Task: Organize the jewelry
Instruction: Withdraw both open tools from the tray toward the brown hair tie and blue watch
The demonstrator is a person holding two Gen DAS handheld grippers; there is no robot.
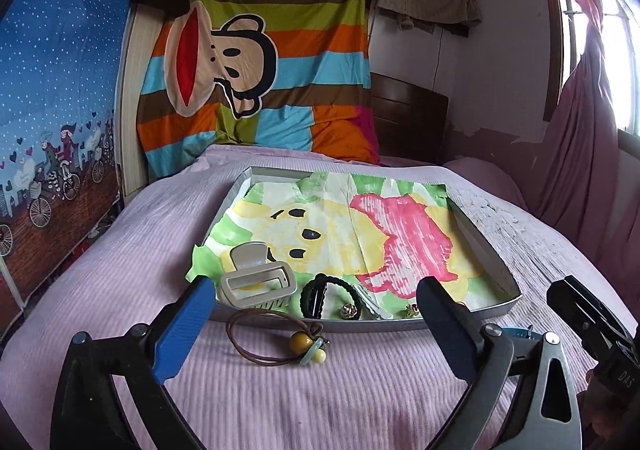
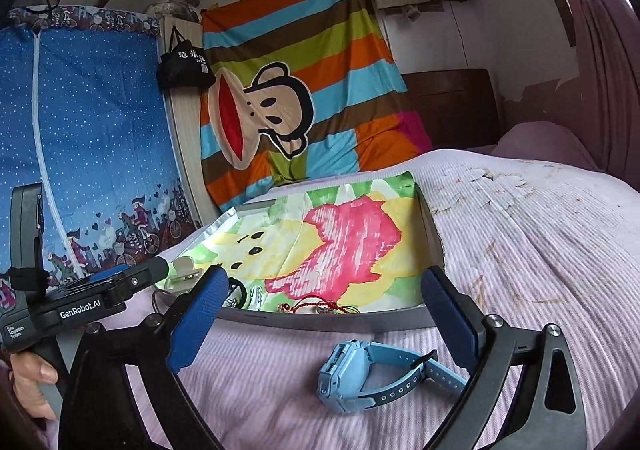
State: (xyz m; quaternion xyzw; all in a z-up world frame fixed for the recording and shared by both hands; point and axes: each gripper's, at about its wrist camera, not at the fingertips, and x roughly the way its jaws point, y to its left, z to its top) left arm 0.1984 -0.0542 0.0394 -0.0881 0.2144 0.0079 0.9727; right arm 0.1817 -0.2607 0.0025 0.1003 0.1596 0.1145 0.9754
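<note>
Two tongs we hold over the pink bedspread [image 1: 320,402], both spread wide and gripping nothing. Between the fingers of our left tongs [image 1: 316,326] lies a brown hair tie [image 1: 264,338] with yellow beads, short of the tray [image 1: 472,314]; beyond it, inside the tray, sit a grey hair clip [image 1: 256,278] and a black hair tie [image 1: 320,292]. Between the fingers of our right tongs [image 2: 324,324] lies a blue watch [image 2: 372,374], just outside the tray's near wall, with a red bracelet [image 2: 316,304] beyond it.

On the bed [image 1: 120,250] sat the tray [image 1: 496,306], clip [image 1: 256,282] inside; hair tie [image 1: 268,342] lay before it, watch [image 2: 372,374] to the right.
</note>
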